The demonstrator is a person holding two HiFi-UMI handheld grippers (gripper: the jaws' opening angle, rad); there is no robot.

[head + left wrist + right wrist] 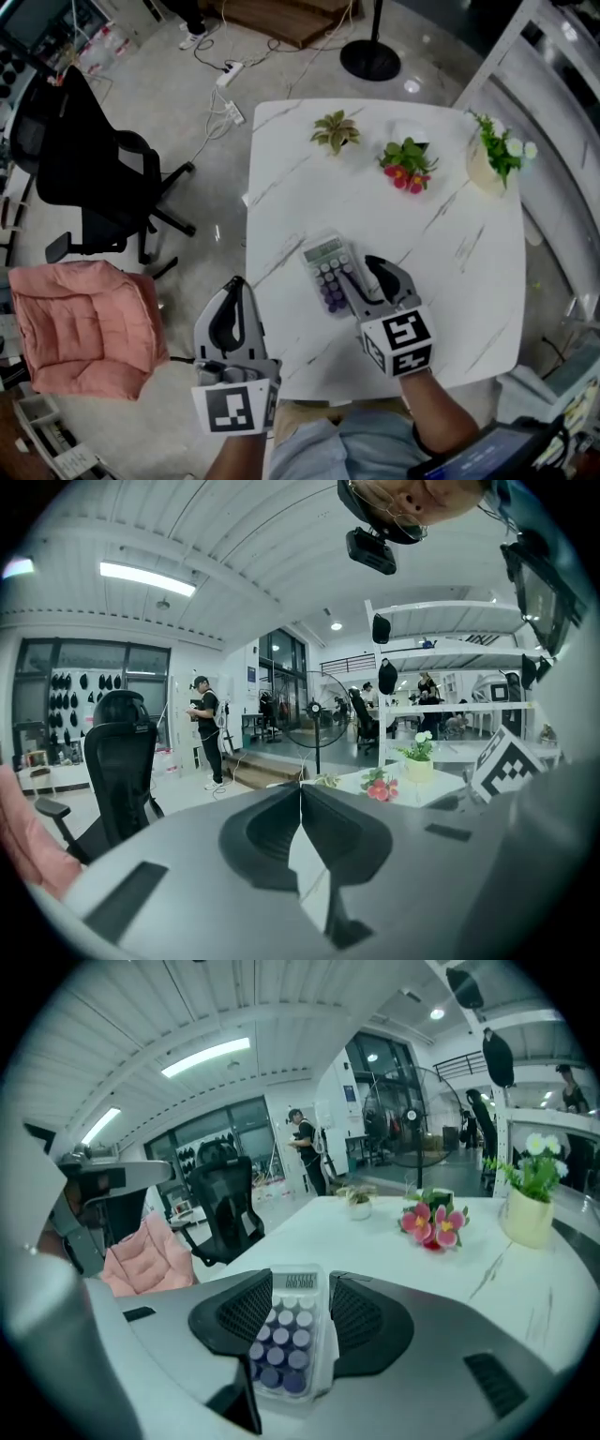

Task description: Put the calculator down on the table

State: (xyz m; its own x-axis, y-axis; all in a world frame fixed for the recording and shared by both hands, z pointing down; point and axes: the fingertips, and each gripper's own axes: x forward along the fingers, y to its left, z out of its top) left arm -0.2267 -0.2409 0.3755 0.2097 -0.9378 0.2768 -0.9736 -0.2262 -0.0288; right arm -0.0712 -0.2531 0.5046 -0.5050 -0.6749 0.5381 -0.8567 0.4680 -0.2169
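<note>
A pale calculator (328, 272) with purple keys lies flat on the white marble table (450, 309), its display toward the far side. My right gripper (361, 272) hovers at its near right edge, one finger overlapping it. In the right gripper view the calculator (289, 1335) fills the gap between the jaws of the right gripper (302, 1279), with a sliver of table showing along its right side, so the pads do not press it. My left gripper (236, 283) hangs off the table's left edge above the floor, and the left gripper (300, 789) has its jaws meeting at the tip, empty.
Three small potted plants stand along the far side: a succulent (336, 131), pink flowers (406, 166) and a white-flowered vase (492, 155). A black office chair (103, 178) and a pink cushion (84, 323) are left of the table. A person (208, 742) stands far off.
</note>
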